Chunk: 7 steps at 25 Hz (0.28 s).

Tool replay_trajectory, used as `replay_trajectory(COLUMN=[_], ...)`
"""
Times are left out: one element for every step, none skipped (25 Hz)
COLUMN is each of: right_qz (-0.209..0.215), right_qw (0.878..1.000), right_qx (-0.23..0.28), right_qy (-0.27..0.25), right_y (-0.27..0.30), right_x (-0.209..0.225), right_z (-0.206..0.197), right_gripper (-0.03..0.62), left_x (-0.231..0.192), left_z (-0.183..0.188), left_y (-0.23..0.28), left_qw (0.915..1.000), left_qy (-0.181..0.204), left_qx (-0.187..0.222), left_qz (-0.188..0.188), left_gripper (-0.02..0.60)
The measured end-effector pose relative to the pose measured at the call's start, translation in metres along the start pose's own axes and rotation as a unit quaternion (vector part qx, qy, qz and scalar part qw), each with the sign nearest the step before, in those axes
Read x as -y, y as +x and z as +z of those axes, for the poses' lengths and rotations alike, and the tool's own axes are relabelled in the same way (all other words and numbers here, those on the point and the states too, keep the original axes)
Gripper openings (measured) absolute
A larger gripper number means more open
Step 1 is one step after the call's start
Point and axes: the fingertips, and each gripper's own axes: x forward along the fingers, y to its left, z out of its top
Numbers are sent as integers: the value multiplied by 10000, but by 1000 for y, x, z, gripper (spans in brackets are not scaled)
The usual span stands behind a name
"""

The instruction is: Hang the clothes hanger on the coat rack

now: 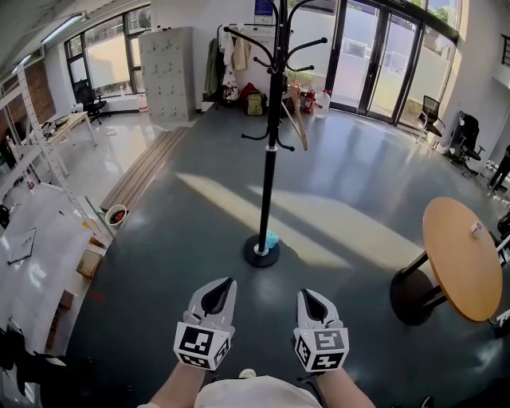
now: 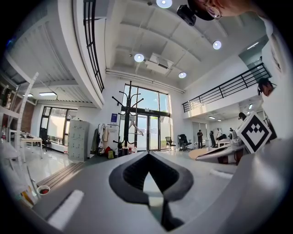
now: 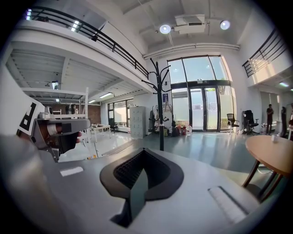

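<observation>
Slim black coat rack (image 1: 269,159), curved hooks (image 1: 247,40), round base (image 1: 261,253), glossy grey floor (image 1: 199,239)

No legible text, number or brand. The marker cubes (image 1: 203,344) on the left gripper (image 1: 229,280) and right gripper (image 1: 304,292) carry only black-and-white square patterns. The blue wall sign (image 1: 264,9) far ahead of both is too small to read.
</observation>
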Motion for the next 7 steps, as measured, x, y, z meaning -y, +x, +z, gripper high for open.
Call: replay_trajectory(right_qz=[-5, -10, -15, -19, -22, -24, -27], right_qw=[10000, 10000, 10000, 10000, 10000, 10000, 10000], right_qx=[5, 10, 13, 14, 14, 13, 13], right_qy=[5, 10, 16, 23, 28, 32, 35], right_y=[-1, -1, -2, -2, -2, -3, -4], right_x=[0, 0, 0, 0, 0, 0, 0], right_z=[0, 0, 0, 0, -1, -1, -2], right_gripper=[26, 26, 26, 26, 26, 26, 26], left_x=[0, 1, 1, 1, 2, 2, 3], left_z=[0, 0, -1, -1, -2, -3, -3], left_y=[-1, -1, -1, -1, -2, -2, -2], left_qw=[10000, 10000, 10000, 10000, 10000, 10000, 10000], left_qy=[0, 0, 0, -2, -5, -7, -9], left_qx=[0, -2, -7, -12, -18, -24, -30], left_qz=[-4, -7, -9, -11, -13, -15, -17], left_gripper=[0, 0, 0, 0, 0, 0, 0])
